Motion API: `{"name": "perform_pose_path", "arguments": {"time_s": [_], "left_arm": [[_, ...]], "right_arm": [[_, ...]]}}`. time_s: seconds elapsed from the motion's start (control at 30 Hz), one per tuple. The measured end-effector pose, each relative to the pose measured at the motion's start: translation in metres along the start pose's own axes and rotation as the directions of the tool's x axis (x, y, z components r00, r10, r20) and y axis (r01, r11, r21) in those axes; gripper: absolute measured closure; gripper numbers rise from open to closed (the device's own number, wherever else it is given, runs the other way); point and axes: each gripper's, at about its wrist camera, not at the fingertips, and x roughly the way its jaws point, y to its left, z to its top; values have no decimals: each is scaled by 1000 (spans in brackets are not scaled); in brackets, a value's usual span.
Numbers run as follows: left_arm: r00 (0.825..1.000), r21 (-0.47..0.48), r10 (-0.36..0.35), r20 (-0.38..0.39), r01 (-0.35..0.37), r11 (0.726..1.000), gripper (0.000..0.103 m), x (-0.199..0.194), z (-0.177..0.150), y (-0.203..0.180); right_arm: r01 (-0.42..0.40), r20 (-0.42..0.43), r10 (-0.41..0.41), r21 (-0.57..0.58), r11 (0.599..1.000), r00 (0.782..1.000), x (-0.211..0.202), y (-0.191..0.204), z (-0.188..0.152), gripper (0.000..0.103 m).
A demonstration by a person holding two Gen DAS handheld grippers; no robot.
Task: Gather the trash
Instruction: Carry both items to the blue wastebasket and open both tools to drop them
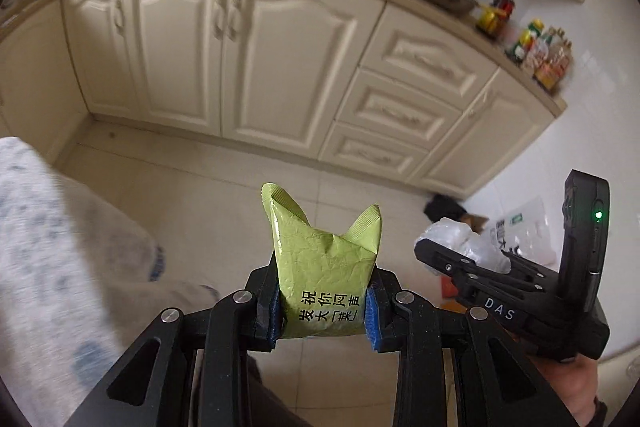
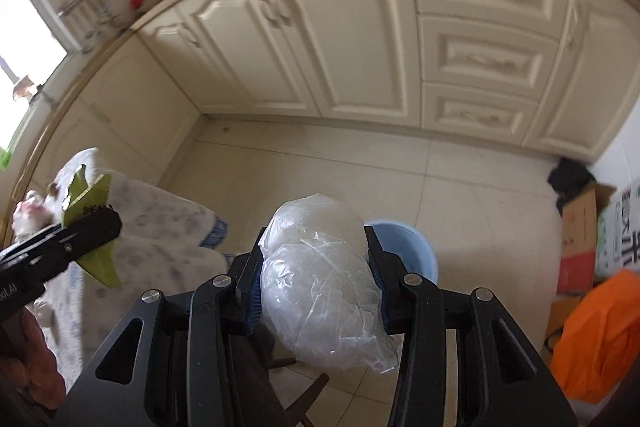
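In a cream-cabinet kitchen, a person carries two pieces of trash at once, one in each handheld tool. The left tongs (image 1: 324, 303) are clamped narrow on a crumpled green wrapper (image 1: 324, 259), its two torn corners standing up past the blue pads. The right tongs (image 2: 316, 287) are closed around a balled clear plastic bag (image 2: 320, 279), which bulges above and below the jaws. Both tools point steeply down toward the tiled floor (image 2: 320, 163).

The relation that matters is with the pale blue bin (image 2: 412, 247): in the right wrist view it stands on the floor just beyond and slightly right of the plastic bag, partly hidden behind it. The right tongs look the nearer of the two; the left tongs hang off to that view's left edge, over a speckled white cloth (image 2: 160, 227). The drop likely comes first from the right, once the bag is over the bin's rim.
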Motion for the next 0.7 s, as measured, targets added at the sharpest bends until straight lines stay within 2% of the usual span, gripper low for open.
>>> {"name": "perform_pose_path", "arguments": {"time_s": [0.1, 0.2, 0.33, 0.37, 0.4, 0.43, 0.47, 0.5, 0.57, 0.6, 0.7], "left_arm": [[997, 14, -11, -81, 12, 1000, 75, 54, 9, -6], [986, 7, -21, -167, 22, 1000, 74, 116, 33, 6], [972, 20, -7, -235, 12, 1000, 72, 180, 54, 7], [968, 26, 10, -251, -4, 1000, 65, 206, 74, 9], [965, 31, 28, -261, -20, 999, 51, 222, 82, 7], [964, 33, 43, -262, -36, 999, 44, 232, 87, 4], [965, 31, 59, -256, -53, 998, 32, 243, 90, 0], [965, 30, 72, -253, -66, 997, 25, 249, 94, 0], [968, 33, 79, -240, -73, 997, 20, 240, 90, -11], [969, 37, 86, -234, -79, 996, 14, 237, 88, -14], [973, 45, 117, -199, -110, 993, 10, 213, 78, -23]], "right_arm": [[1, -37, 1, 64, 998, 999, 23, -27, 0, 60], [3, -63, 4, 104, 995, 998, 43, -48, 2, 60], [8, -111, 11, 173, 985, 994, 71, -71, 1, 58], [13, -118, 10, 185, 983, 993, 76, -74, 1, 57], [13, -124, 12, 201, 980, 992, 80, -78, 0, 56], [13, -128, 15, 218, 976, 992, 84, -83, 0, 54], [13, -130, 18, 231, 973, 991, 86, -85, -1, 48], [15, -133, 18, 244, 970, 991, 88, -89, -2, 45], [9, -136, 28, 264, 964, 990, 92, -94, -5, 34], [11, -137, 28, 272, 962, 990, 93, -95, -6, 23], [27, -132, 11, 283, 959, 991, 93, -100, -8, 7]]}}
